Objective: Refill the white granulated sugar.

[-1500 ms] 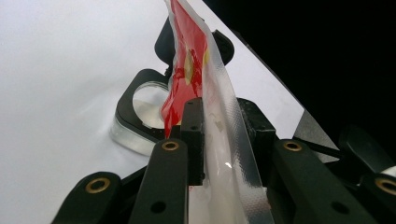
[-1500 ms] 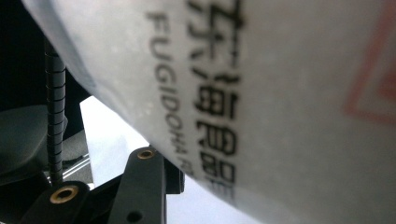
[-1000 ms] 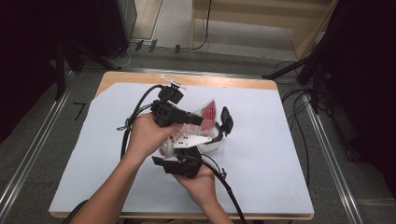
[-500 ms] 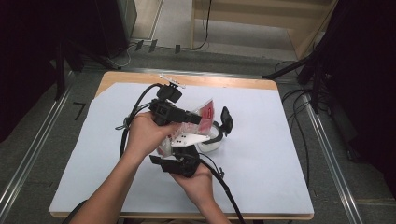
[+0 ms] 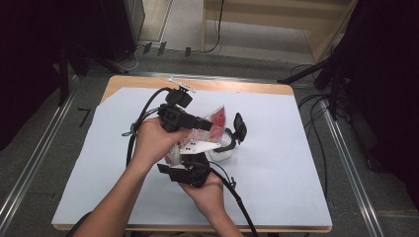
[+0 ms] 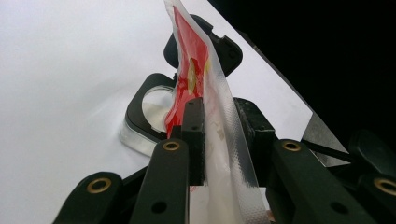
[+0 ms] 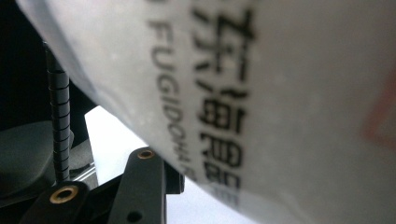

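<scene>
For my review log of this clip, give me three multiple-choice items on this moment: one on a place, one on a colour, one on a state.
1. Where is the round container with the black hinged lid?
A. on the white table cover, beyond the grippers
B. on the floor
C. in the person's palm

2. What colour is the print on the clear plastic pouch?
A. green
B. red
C. blue

3. How does the left gripper stand?
A. wide open above the table
B. lying on the table
C. shut on the pouch

Key: 1 A, the container sits on the table cover just past the hands. 2 B, the pouch shows a red panel in the left gripper view. 3 C, the left gripper has its jaws pressed on both sides of the pouch's sealed edge.
</scene>
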Tool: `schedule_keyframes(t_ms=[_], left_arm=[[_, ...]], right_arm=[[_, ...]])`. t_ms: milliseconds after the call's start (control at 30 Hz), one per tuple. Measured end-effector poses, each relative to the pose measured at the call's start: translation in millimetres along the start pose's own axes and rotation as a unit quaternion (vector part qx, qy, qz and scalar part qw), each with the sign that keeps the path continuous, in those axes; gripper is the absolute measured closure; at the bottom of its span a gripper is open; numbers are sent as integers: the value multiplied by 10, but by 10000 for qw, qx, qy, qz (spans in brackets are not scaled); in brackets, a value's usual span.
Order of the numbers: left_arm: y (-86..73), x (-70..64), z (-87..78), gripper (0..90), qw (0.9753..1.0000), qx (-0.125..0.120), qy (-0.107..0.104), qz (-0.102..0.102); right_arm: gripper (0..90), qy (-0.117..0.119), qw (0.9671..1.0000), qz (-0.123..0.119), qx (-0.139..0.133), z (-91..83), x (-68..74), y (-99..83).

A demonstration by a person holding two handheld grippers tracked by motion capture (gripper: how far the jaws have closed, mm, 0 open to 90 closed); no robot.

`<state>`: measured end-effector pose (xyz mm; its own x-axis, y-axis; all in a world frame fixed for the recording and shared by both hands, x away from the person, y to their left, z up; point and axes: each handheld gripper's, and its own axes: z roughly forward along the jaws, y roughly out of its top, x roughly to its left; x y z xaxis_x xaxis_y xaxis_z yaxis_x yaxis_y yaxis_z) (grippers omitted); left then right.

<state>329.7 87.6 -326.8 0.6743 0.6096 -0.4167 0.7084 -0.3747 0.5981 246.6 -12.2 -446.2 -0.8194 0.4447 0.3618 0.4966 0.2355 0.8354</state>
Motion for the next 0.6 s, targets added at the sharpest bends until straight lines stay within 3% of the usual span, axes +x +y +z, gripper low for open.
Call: schedule_keyframes(t_ms=[600], left_arm=[[5,-24,-5,759,10000,-20,25,10]], right_arm=[[619,-49,10000,-54,-9,9,18,8]])
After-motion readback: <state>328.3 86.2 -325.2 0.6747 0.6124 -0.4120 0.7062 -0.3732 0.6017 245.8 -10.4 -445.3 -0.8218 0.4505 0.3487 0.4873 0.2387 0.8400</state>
